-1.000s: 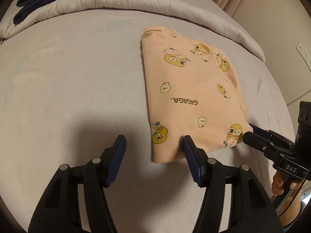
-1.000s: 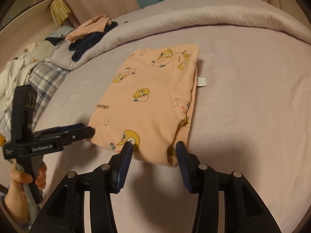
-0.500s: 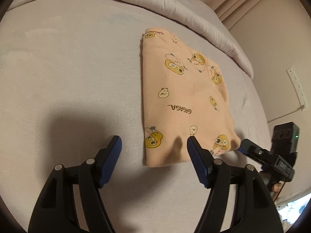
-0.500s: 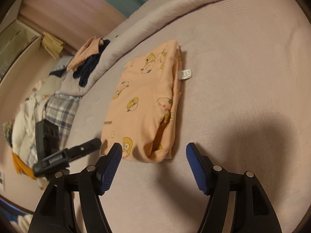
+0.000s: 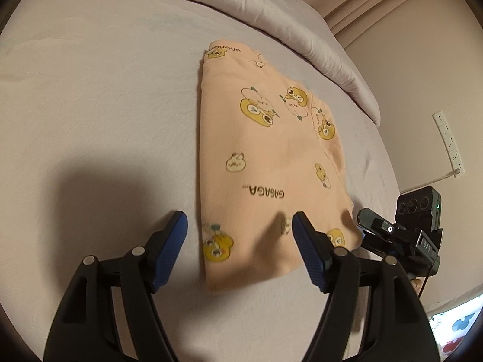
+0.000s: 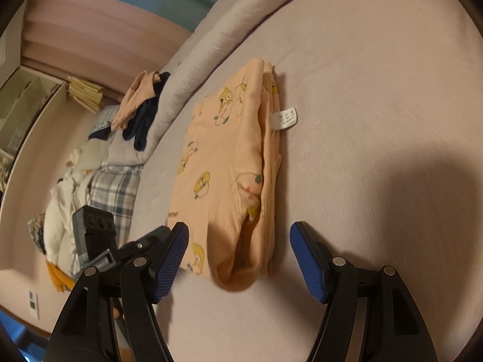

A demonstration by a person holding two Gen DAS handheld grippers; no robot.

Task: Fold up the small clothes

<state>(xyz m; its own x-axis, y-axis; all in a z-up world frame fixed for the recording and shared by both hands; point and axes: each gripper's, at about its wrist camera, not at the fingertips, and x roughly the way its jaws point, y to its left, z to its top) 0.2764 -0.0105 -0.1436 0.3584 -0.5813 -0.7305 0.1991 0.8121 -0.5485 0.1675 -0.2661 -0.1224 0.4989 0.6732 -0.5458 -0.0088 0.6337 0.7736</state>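
A peach garment point(image 5: 265, 157) printed with yellow cartoon animals and "GAGAGA" lies folded into a long rectangle on the pale bed sheet point(image 5: 90, 105). My left gripper point(image 5: 238, 223) is open, its blue pads straddling the garment's near left corner without pressing it. In the right wrist view the same garment point(image 6: 217, 157) shows its stacked folded edge and a white care label point(image 6: 285, 119). My right gripper point(image 6: 238, 232) is open around the near right corner, pads apart from the cloth. Each gripper appears in the other's view: right gripper point(image 5: 365, 223), left gripper point(image 6: 145, 241).
A rolled duvet point(image 5: 271, 9) runs along the far side of the bed. Loose peach and navy clothes point(image 6: 142, 105) lie on it, with plaid fabric point(image 6: 114, 187) and more laundry beyond. A power strip point(image 5: 449, 141) hangs on the wall at right.
Both grippers' jaws have spread wider. The right gripper rolled and dropped closer to the garment's near corner. The garment has not moved.
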